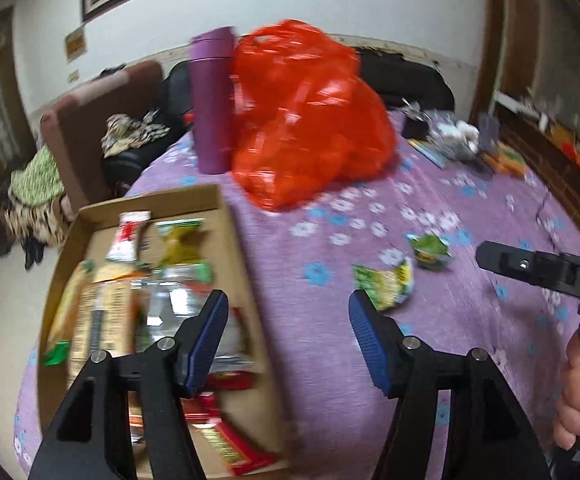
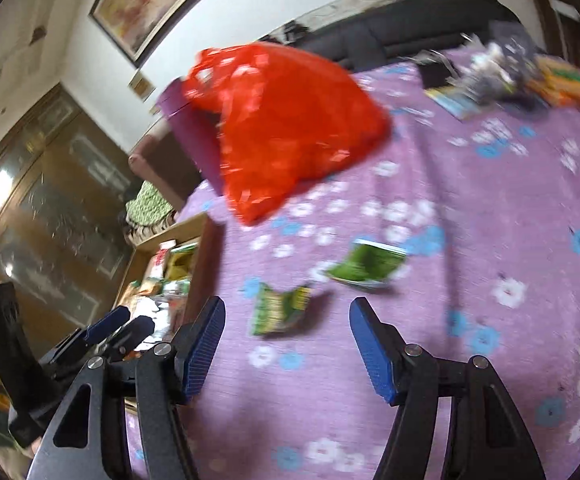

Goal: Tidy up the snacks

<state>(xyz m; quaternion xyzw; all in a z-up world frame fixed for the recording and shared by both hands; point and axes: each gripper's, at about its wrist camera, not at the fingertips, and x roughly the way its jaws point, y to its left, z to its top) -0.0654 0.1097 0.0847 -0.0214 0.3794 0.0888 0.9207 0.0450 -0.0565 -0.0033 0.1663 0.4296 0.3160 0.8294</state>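
Tongs point(image 1: 288, 334) point(image 2: 288, 338) both apart, empty.

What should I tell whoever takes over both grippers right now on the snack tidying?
Left gripper: jaws open, empty, over the right edge of the cardboard box.
Right gripper: jaws open, empty, over the purple floral cloth.
Done: several snack packets lie in the box.
Left: two green snack packets on the cloth, the nearer one just ahead of the right gripper, the other beyond it.
The red plastic bag and purple bottle stand behind the box; more clutter sits at the far edge of the cloth.
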